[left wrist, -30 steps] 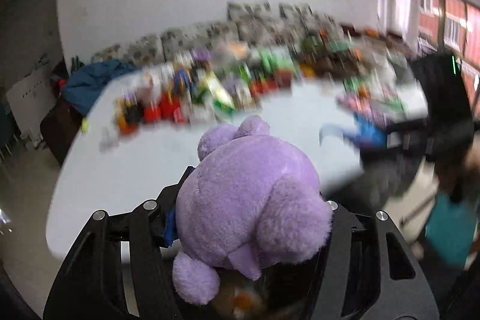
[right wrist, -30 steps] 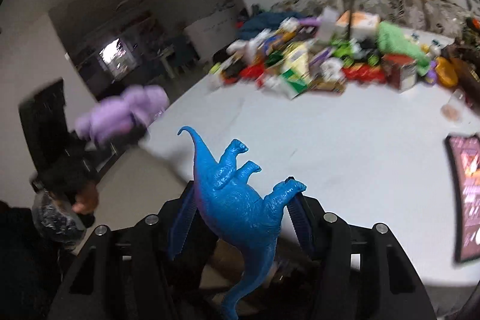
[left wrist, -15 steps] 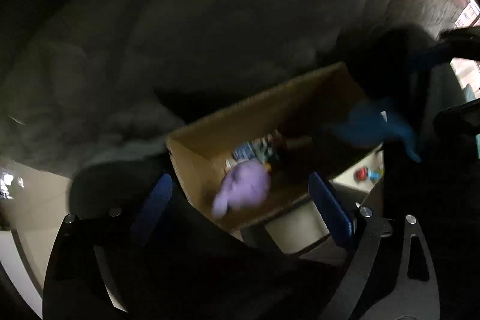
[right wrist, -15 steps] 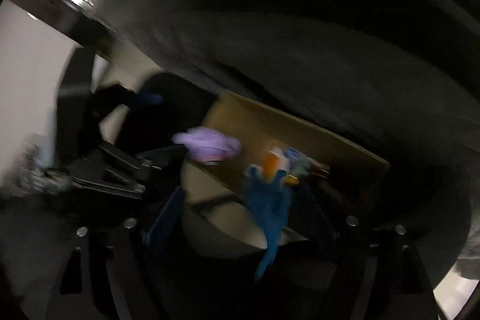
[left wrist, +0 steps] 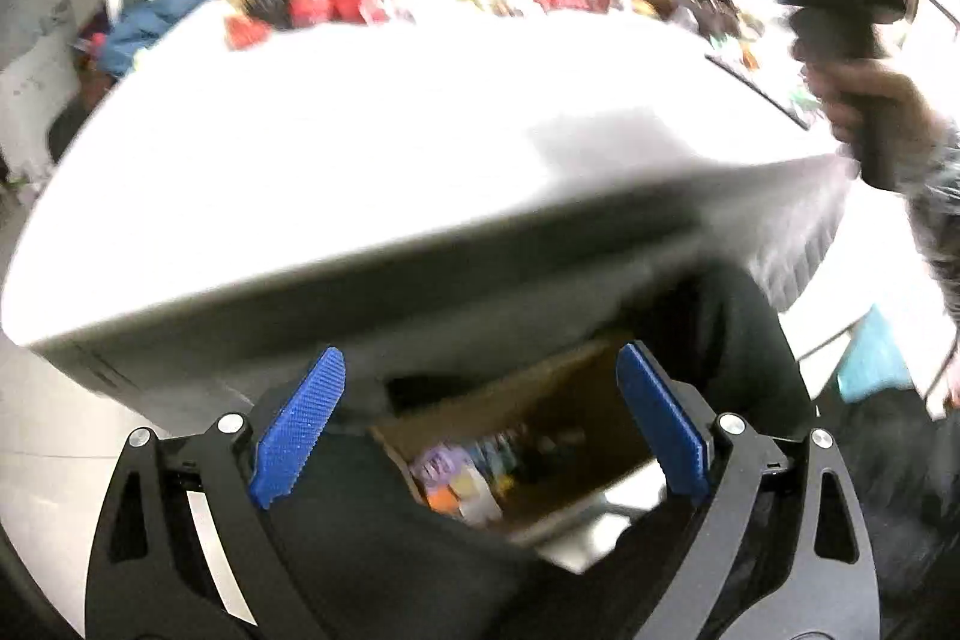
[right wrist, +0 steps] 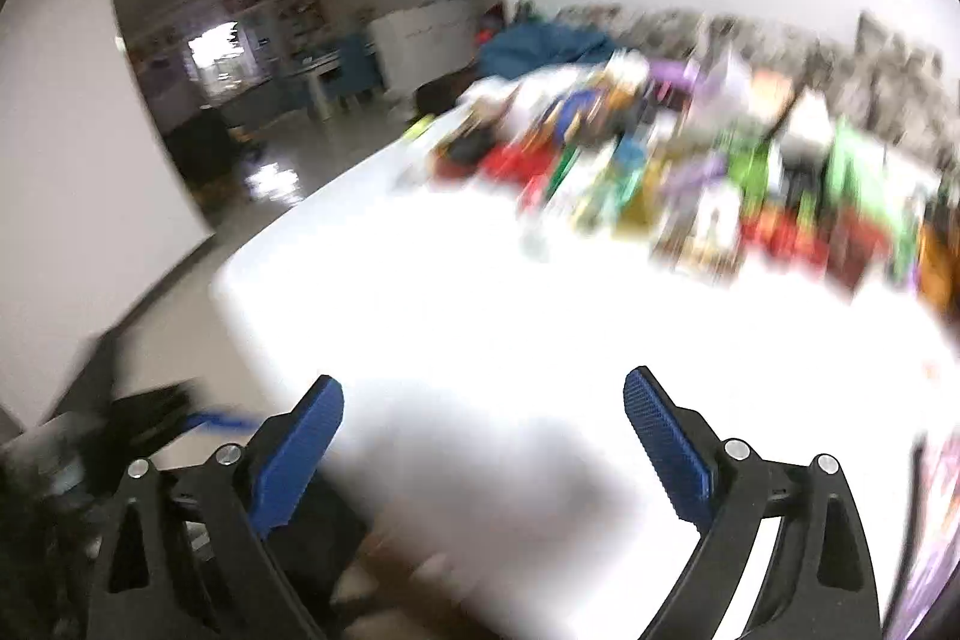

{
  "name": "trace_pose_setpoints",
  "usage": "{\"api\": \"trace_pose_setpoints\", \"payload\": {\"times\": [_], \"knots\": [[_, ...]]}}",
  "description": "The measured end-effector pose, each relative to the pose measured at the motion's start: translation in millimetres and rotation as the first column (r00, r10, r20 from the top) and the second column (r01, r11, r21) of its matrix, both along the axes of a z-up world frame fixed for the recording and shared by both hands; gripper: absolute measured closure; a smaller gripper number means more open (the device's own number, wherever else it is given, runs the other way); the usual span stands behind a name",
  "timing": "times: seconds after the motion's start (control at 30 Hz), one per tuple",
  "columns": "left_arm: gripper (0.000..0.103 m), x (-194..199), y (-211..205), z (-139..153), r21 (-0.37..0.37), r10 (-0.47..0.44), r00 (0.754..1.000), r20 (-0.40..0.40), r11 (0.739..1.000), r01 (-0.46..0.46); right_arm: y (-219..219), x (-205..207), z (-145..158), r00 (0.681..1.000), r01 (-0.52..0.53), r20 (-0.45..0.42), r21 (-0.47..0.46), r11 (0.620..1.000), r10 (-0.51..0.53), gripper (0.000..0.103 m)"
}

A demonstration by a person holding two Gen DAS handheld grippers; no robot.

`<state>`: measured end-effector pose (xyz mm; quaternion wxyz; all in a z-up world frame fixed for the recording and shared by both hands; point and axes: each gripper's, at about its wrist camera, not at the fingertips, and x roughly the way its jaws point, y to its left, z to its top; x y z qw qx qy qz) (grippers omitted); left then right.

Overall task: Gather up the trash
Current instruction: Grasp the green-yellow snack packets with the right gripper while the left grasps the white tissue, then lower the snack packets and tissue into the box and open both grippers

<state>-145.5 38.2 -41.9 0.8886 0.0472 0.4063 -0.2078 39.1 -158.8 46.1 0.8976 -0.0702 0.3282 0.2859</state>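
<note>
Both grippers have risen to the white table [left wrist: 360, 148], fingers [left wrist: 300, 424] spread.

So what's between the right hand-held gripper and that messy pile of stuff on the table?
Only bare white table, seen in the right wrist view: nothing between the open right hand-held gripper and the pile.

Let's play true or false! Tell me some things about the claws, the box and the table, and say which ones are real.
1. The left claw is open and holds nothing. True.
2. The right claw is squeezing a blue dinosaur. False: it is open and empty.
3. The cardboard box sits on top of the table. False: it is below the white table edge.
4. A purple toy lies inside the box. True.
5. A pile of colorful stuff is at the table's far side. True.
</note>
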Motion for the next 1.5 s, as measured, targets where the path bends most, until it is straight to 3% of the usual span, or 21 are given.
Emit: {"api": "trace_pose_setpoints", "payload": {"times": [0.1,0.23,0.33,0.37,0.5,0.63,0.73,0.9,0.93,0.97,1.0,1.13,1.23,1.37,1.5], "knots": [[0.013,9,6,23,-0.052,0.038,0.998,0.043,0.998,-0.036,26,66,-1,0.999,0.042,0.037,-0.078,0.996,-0.040,0.011],[0.013,21,10,35,-0.112,0.066,0.996,0.057,0.992,-0.059,31,137,-20,0.992,0.086,-0.088,-0.076,0.993,-0.092,0.017],[0.013,37,4,34,-0.108,0.073,0.995,0.063,0.992,-0.066,20,180,-48,0.957,0.097,-0.276,0.025,0.995,-0.086,0.058],[0.013,45,0,36,-0.097,0.080,0.995,0.061,0.993,-0.074,16,186,-53,0.950,0.111,-0.298,0.037,0.993,-0.095,0.073],[0.013,74,-14,43,-0.065,0.109,0.991,0.081,0.992,-0.104,-6,170,-44,0.961,0.111,-0.262,0.078,0.991,-0.087,0.076],[0.013,130,-48,50,-0.016,0.118,0.988,0.097,0.993,-0.117,-57,123,-11,0.975,0.134,-0.205,0.215,0.967,-0.089,0.076],[0.013,180,-80,40,0.041,0.139,0.989,0.046,0.989,-0.141,-96,80,6,0.981,0.154,-0.158,0.267,0.951,-0.114,0.075],[0.013,246,-114,18,0.103,0.221,0.974,-0.047,0.971,-0.216,-140,21,11,0.978,0.192,-0.131,0.276,0.942,-0.161,0.073],[0.017,249,-115,19,0.107,0.234,0.972,-0.035,0.968,-0.229,-150,9,8,0.976,0.205,-0.136,0.280,0.938,-0.172,0.071],[0.031,251,-115,20,0.101,0.241,0.970,-0.027,0.966,-0.238,-154,1,5,0.974,0.210,-0.142,0.283,0.936,-0.175,0.071],[0.053,250,-115,22,0.101,0.240,0.971,-0.015,0.966,-0.237,-151,-5,3,0.973,0.214,-0.146,0.283,0.935,-0.179,0.071],[0.054,231,-104,24,0.054,0.209,0.978,-0.021,0.977,-0.207,-153,-20,-5,0.969,0.230,-0.155,0.297,0.927,-0.190,0.071],[0.054,196,-89,36,0.008,0.192,0.981,-0.012,0.981,-0.192,-150,-32,-5,0.972,0.218,-0.147,0.299,0.929,-0.181,0.071],[0.054,110,-65,64,0.003,0.127,0.989,0.077,0.992,-0.128,-134,-61,-1,0.986,0.133,-0.140,0.297,0.946,-0.094,0.071],[0.053,43,-53,65,0.027,0.075,0.994,0.084,0.997,-0.078,-105,-104,-9,0.984,0.018,-0.175,0.274,0.961,0.032,0.070]]}}
